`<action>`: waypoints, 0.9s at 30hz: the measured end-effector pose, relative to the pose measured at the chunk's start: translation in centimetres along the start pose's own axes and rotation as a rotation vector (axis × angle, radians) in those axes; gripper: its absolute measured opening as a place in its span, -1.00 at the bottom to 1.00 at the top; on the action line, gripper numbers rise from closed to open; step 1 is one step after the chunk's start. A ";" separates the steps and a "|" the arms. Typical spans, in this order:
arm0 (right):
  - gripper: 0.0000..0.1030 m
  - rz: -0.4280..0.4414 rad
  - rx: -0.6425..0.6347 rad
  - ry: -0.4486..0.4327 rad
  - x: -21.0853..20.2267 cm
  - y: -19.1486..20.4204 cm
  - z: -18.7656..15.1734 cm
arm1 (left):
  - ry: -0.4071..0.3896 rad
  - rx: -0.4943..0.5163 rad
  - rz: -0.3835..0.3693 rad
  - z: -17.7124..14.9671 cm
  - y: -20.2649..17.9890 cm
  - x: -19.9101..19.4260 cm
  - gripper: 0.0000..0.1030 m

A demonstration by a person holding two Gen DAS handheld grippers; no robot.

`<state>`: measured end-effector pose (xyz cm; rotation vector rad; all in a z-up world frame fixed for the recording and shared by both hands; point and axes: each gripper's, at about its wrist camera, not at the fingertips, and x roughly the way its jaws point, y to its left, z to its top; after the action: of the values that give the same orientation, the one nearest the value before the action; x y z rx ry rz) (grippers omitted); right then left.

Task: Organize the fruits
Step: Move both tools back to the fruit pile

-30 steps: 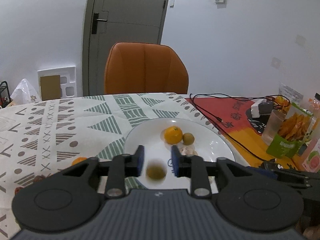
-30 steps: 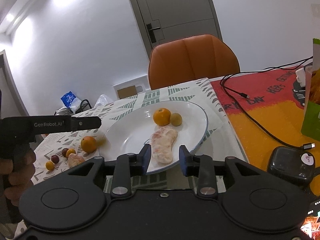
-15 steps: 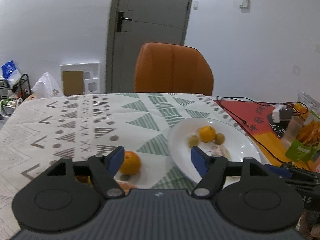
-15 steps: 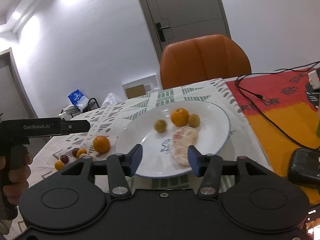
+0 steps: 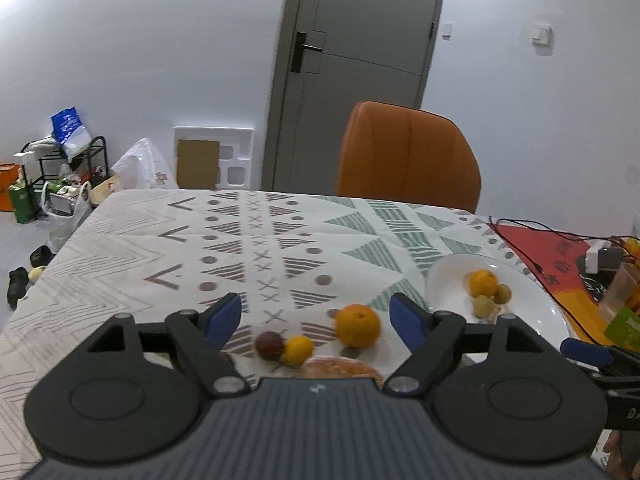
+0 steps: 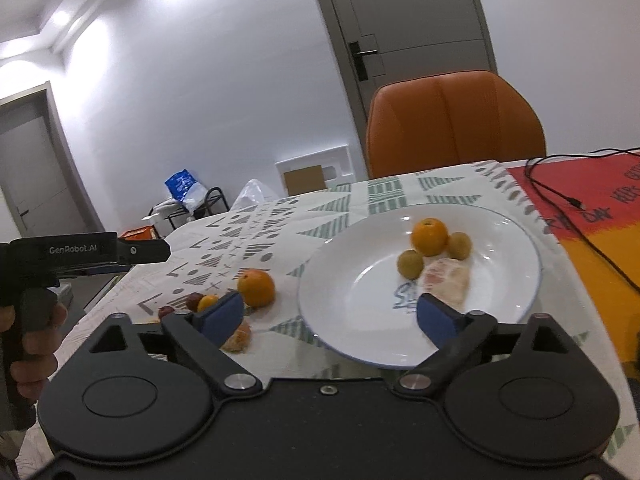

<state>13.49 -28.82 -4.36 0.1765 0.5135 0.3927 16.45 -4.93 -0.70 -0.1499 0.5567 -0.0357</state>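
A: Between your left gripper's [image 5: 316, 318] wide-spread, empty fingers lie an orange [image 5: 357, 325], a small yellow fruit [image 5: 297, 350] and a dark one [image 5: 269, 345]. Which comes next?

B: I'd say the orange. Center on it, squeeze gently, then carry it right to the plate [image 6: 360, 320], where four fruits already sit.

A: And your right gripper [image 6: 330, 316]?

B: Wide apart too, holding nothing, near the plate's rim. Beyond are the patterned tablecloth [image 5: 160, 248], an orange chair [image 5: 408, 156] and a grey door [image 5: 360, 60].

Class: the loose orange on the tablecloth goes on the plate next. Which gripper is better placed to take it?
Left, probably. The left gripper is open, with the orange between its fingers; the right gripper faces the plate.
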 end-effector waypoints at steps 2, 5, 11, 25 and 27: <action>0.92 0.007 -0.006 0.001 0.3 0.6 0.0 | -0.002 -0.008 0.012 -0.1 0.8 -0.2 0.55; 0.99 0.016 -0.018 0.007 0.8 1.3 0.0 | 0.001 -0.024 0.027 -0.3 1.9 -0.4 0.55; 0.99 0.043 -0.053 0.029 2.1 3.3 0.0 | 0.006 -0.055 0.033 -0.8 3.8 -0.6 0.55; 0.99 0.077 -0.133 0.074 4.2 6.5 0.1 | 0.033 -0.080 0.017 -2.3 6.2 -0.1 0.46; 0.98 0.079 -0.143 0.078 4.5 6.9 0.2 | 0.041 -0.082 0.011 -2.5 6.4 0.2 0.41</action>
<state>14.98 -20.72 -4.44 0.0432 0.5540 0.5134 15.25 1.04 -3.88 -0.2264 0.6005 -0.0052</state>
